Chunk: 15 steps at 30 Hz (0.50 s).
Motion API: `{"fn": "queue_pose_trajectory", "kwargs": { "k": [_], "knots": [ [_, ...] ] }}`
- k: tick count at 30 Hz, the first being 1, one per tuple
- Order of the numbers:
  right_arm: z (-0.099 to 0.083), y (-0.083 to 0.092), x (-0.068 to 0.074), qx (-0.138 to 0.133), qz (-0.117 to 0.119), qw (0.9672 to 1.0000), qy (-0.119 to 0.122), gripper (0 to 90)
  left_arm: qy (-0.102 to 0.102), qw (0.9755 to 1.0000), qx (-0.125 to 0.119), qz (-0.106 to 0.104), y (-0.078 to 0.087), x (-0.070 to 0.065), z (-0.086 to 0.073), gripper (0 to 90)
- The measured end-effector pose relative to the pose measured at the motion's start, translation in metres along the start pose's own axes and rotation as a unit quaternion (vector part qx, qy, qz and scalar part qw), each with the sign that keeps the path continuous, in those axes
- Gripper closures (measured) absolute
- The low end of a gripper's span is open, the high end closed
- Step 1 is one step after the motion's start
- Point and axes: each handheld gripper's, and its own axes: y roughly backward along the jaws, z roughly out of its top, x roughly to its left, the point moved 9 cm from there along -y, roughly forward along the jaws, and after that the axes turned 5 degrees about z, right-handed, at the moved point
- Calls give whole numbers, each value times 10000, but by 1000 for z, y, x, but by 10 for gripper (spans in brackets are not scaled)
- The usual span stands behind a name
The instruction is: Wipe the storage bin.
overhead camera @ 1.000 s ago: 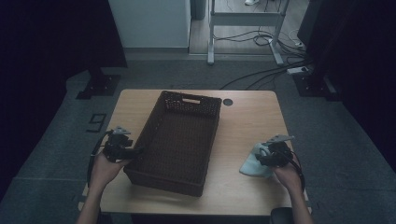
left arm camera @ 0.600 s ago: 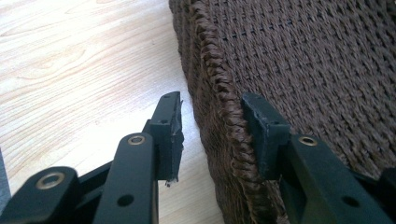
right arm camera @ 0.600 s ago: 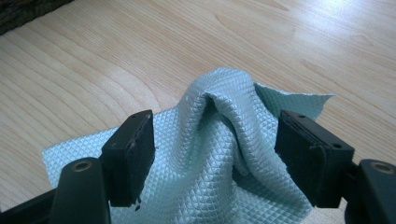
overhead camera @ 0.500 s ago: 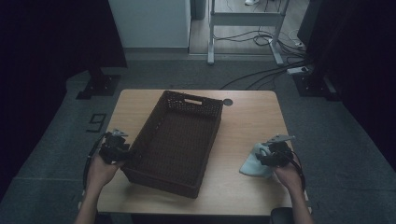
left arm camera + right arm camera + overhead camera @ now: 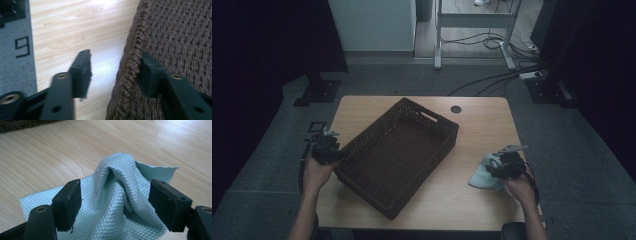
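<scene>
Though rumpled, quilted cloth (image 5: pixel 117 202); woven basket (image 5: pixel 399 155).

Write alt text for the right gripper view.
A pale blue-green quilted cloth lies bunched into a raised fold on a light wooden table, between the open black jaws of the right gripper, which do not press on it.

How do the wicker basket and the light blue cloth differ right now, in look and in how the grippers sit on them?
The basket is dark brown, woven, stiff and large; the cloth is pale blue, quilted, limp and small. The basket lies skewed across the table; the cloth is bunched into a raised fold. The left gripper straddles the basket's rim, jaws just reopened, one inside, one outside; the right gripper stands open around the cloth's fold. Both rest on the table.
</scene>
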Motion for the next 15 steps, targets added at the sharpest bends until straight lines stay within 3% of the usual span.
{"fn": "queue_pose_trajectory", "kwargs": {
  "k": [3,8,11,15],
  "knots": [
    [0,0,0,-19,19,10000,-16,254,103,9993,-261,-228,13,-5,5,320],
    [1,2,0,-81,122,9999,8,232,35,9976,-493,-493,43,-16,3,180],
    [0,2,1,-43,159,9999,35,215,55,9961,-576,-673,58,-21,-7,139],
    [-2,-1,2,69,179,9998,70,176,137,9953,-641,-709,70,-20,-23,114]
  ]
}}
